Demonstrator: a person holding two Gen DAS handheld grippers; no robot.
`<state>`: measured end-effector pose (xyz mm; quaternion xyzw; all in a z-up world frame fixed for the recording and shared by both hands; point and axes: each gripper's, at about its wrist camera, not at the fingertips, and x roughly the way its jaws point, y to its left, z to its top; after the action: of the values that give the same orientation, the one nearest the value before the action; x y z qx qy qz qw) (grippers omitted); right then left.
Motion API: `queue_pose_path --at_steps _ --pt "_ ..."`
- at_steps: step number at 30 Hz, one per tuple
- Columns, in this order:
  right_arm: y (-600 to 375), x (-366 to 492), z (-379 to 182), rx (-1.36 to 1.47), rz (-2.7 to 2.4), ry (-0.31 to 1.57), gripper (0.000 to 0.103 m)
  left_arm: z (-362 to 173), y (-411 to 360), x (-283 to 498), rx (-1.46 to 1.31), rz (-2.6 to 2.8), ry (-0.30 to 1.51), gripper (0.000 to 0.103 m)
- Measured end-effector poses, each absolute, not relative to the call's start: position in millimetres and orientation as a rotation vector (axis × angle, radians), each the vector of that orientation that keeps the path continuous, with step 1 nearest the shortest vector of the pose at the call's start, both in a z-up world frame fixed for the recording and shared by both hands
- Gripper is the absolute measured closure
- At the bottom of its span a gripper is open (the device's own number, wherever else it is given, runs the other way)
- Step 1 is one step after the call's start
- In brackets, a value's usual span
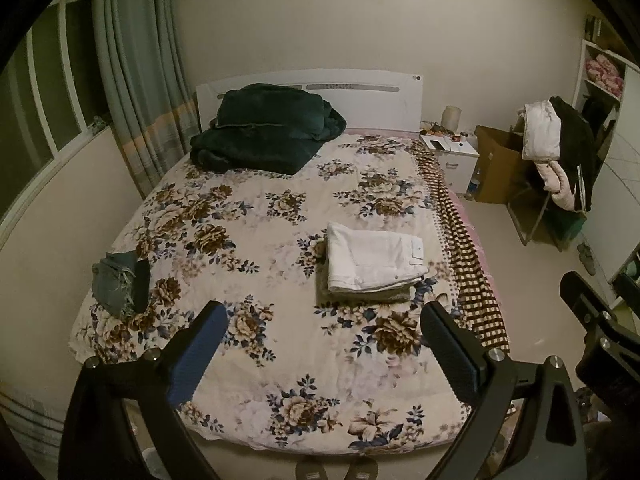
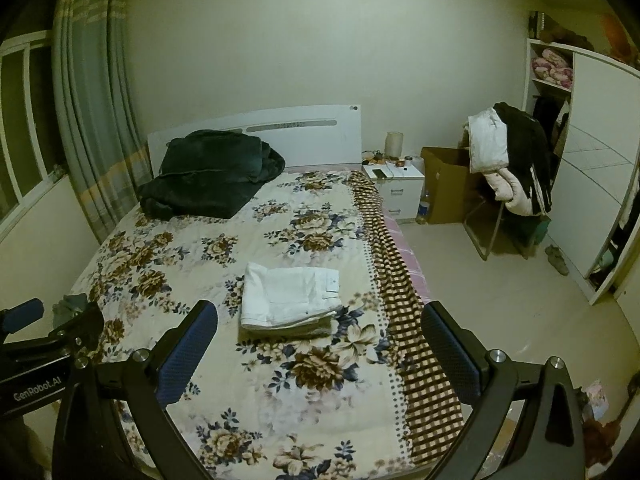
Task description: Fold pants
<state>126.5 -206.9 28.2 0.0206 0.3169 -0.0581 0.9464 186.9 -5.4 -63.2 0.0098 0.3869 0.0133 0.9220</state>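
The left claw (image 1: 322,344) is held wide open, with nothing between its fingers. Its blue-padded left finger (image 1: 196,356) and its dark right finger (image 1: 450,350) are spread far apart and angled outward. The right claw (image 2: 320,346) is likewise held wide open and empty, its fingers (image 2: 186,354) splayed to the same width. Both claws are raised and pointed forward and slightly downward. They are kept side by side: the right claw is seen at the right edge of the left wrist view (image 1: 596,320), and the left claw at the left edge of the right wrist view (image 2: 48,332).
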Motion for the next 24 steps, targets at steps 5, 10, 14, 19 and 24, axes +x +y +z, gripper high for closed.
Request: queue_pose_path --at_steps 5,10,14,19,24 --pt "-208 129 25 0.046 -0.117 0.649 0.000 -65 -7 187 0.033 0.032 0.797 0.004" --pt "-208 129 23 0.044 -0.114 0.656 0.000 -65 -6 187 0.030 0.032 0.800 0.004" --pt "-208 127 20 0.043 -0.111 0.662 0.000 -64 -3 185 0.034 0.034 0.796 0.004" --pt "-210 125 19 0.044 -0.108 0.668 0.000 -64 -2 184 0.030 0.032 0.801 0.004" --pt "-208 125 18 0.043 -0.108 0.668 0.000 -61 1 183 0.027 0.030 0.797 0.004"
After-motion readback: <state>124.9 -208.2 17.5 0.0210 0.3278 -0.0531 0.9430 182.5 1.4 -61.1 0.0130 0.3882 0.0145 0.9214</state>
